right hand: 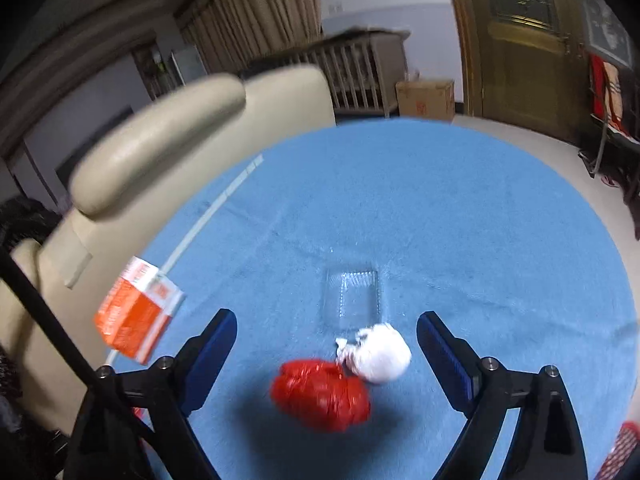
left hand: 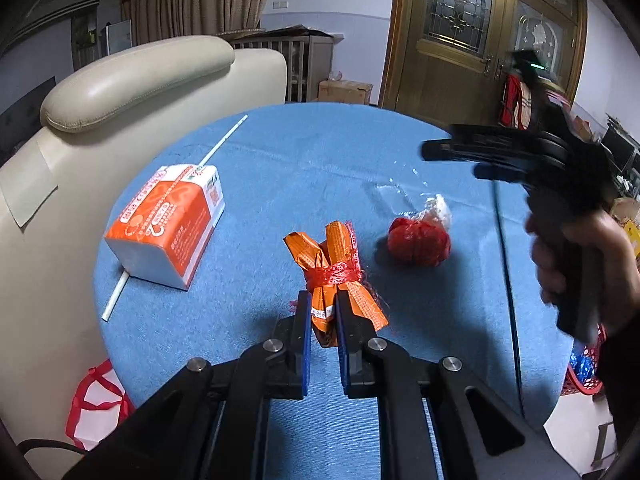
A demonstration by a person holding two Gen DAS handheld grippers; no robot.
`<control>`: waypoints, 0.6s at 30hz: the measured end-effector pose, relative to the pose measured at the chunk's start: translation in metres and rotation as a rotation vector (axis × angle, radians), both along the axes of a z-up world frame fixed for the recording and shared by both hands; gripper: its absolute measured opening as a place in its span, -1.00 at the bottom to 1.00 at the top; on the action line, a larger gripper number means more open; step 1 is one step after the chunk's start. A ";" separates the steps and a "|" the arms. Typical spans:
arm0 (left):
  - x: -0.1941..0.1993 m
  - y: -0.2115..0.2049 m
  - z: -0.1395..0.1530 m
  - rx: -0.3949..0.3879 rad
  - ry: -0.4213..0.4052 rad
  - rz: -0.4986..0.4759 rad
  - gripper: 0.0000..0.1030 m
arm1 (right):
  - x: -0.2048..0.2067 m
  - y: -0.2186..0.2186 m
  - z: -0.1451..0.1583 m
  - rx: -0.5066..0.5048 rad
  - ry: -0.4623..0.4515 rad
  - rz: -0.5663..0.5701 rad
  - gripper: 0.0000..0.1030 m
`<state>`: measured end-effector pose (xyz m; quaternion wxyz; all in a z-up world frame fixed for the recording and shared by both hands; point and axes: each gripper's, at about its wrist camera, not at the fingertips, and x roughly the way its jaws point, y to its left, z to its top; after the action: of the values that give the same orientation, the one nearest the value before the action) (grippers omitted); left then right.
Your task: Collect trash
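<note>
My left gripper (left hand: 324,304) is shut on the near end of an orange foil wrapper (left hand: 334,268) tied with red net, on the round blue table (left hand: 280,168). A crumpled red bag (left hand: 418,242) with a white paper wad (left hand: 438,208) lies to its right. In the right wrist view, my right gripper (right hand: 326,326) is open above them: the red bag (right hand: 320,394) and the white wad (right hand: 380,352) sit between its fingers. A clear plastic wrapper (right hand: 352,294) lies beyond. My right gripper also shows in the left wrist view (left hand: 436,150).
An orange and white carton (left hand: 168,224) lies on a long white straw (left hand: 216,148) at the table's left. A beige leather chair (left hand: 132,80) stands against the left edge. A red basket (left hand: 584,372) sits on the floor to the right. A wooden door (left hand: 476,48) and a cardboard box (left hand: 346,91) stand behind.
</note>
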<state>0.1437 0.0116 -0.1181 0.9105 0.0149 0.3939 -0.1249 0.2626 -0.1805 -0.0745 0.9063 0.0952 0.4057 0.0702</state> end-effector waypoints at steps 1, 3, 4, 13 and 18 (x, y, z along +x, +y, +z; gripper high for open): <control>0.002 0.002 -0.003 -0.001 0.006 0.000 -0.77 | 0.011 0.004 -0.006 -0.017 0.027 0.000 0.79; 0.005 0.004 -0.008 0.001 0.012 0.001 -0.77 | 0.033 0.011 -0.018 -0.060 0.059 -0.016 0.79; 0.006 0.006 -0.010 0.002 0.016 0.002 -0.77 | 0.044 0.013 -0.024 -0.078 0.077 -0.027 0.79; 0.015 0.014 -0.018 -0.007 0.037 0.003 -0.77 | 0.092 0.017 -0.061 -0.142 0.211 -0.085 0.02; 0.012 0.013 -0.014 -0.010 0.026 0.004 -0.77 | 0.067 0.013 -0.037 -0.108 0.116 -0.057 -0.02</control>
<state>0.1557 0.0243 -0.1323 0.9055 0.0081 0.4053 -0.1252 0.3300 -0.1673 -0.1113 0.8867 0.0616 0.4580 0.0169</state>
